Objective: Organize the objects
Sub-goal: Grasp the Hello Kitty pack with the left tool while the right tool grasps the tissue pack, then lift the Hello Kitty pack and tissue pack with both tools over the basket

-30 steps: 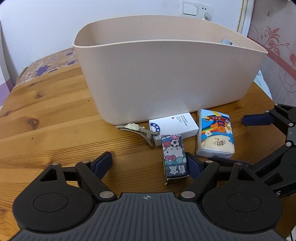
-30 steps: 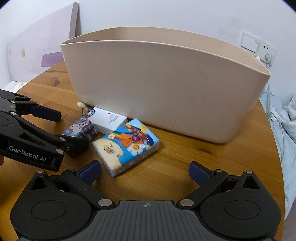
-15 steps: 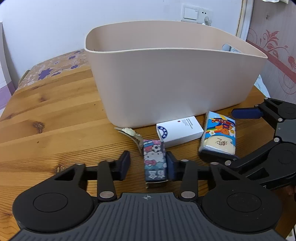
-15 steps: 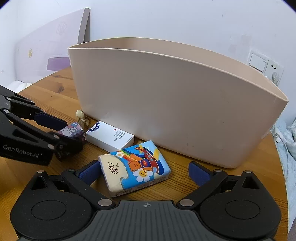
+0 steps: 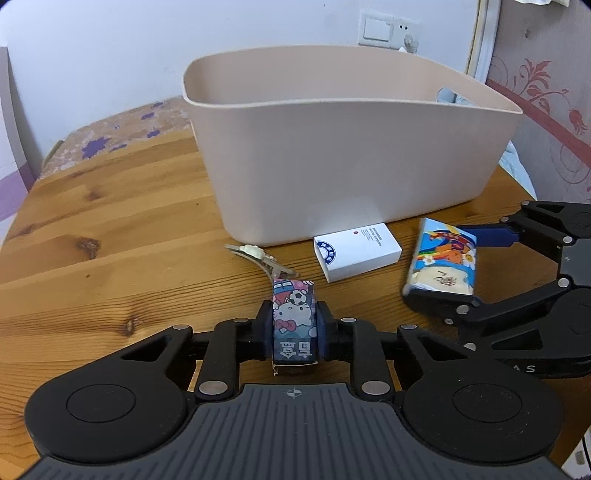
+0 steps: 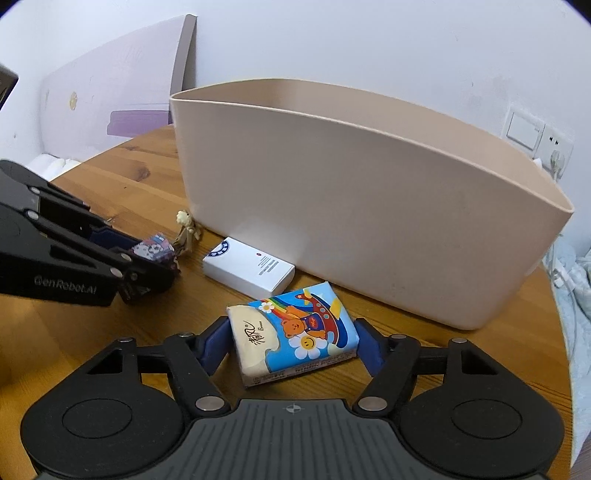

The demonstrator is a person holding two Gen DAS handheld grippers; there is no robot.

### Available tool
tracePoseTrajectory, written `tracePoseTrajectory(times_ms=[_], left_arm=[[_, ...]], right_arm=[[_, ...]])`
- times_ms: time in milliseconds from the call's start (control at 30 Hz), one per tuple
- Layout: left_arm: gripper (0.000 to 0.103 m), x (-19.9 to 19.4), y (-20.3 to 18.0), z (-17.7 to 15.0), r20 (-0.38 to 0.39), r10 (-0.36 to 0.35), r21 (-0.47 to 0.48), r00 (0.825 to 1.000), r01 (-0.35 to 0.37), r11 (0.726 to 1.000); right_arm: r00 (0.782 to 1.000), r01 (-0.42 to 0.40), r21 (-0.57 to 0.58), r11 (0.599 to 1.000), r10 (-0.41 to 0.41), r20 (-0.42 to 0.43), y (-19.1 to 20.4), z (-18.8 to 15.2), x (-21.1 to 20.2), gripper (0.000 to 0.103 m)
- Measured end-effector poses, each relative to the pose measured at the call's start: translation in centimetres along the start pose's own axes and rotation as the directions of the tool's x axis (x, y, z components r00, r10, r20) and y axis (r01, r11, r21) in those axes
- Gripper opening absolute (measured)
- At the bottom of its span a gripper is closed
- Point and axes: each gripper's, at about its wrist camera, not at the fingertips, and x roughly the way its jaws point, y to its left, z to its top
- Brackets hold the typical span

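Black, blue-padded left gripper [image 5: 294, 330] was clamped on a small Hello Kitty packet [image 5: 294, 325], both pads pressed flat against its long sides; the packet lay on the wooden table [image 5: 110, 251] and pointed toward the bin. Right gripper [image 6: 291, 343] bracketed a cartoon-bear tissue pack [image 6: 295, 334], one blue pad at each end and close against it; whether the pads actually pressed the pack could not be told. That pack also rested on the table, near its front edge.

White box [image 5: 356, 252] with a round blue emblem lay flat between the two packets and farther back, its far corner touching the base of the bin. Hair clip [image 5: 262, 260] with a pale ornament lay just left of the box, close to the far end of the Hello Kitty packet.

Beige plastic bin [image 5: 351, 158] stood upright behind all four items, a cut-out handle showing in its right end. White wall switch [image 5: 376, 27] and socket sat on the wall beyond.
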Motion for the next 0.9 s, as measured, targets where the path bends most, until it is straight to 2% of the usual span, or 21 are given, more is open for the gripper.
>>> tracePoseTrajectory(times_ms=[133, 600, 900], left_arm=[[0.023, -1.2, 0.4, 0.1, 0.029, 0.024, 0.015, 0.999, -0.024, 1.0], [0.023, -5.9, 0.2, 1.7, 0.154, 0.016, 0.02, 0.988, -0.019, 1.0], [0.023, -8.8, 0.2, 4.2, 0.255, 0.023, 0.032, 0.967, -0.033, 0.999]], right_arm=[[0.999, 0.03, -0.016, 0.999, -0.03, 0.021, 0.1, -0.2, -1.4, 0.069], [0.984, 0.102, 0.014, 0.995, -0.103, 0.144, -0.5, 0.7, -7.0, 0.069], [0.958, 0.156, 0.061, 0.986, -0.166, 0.234, -2.1, 1.9, -10.6, 0.069]])
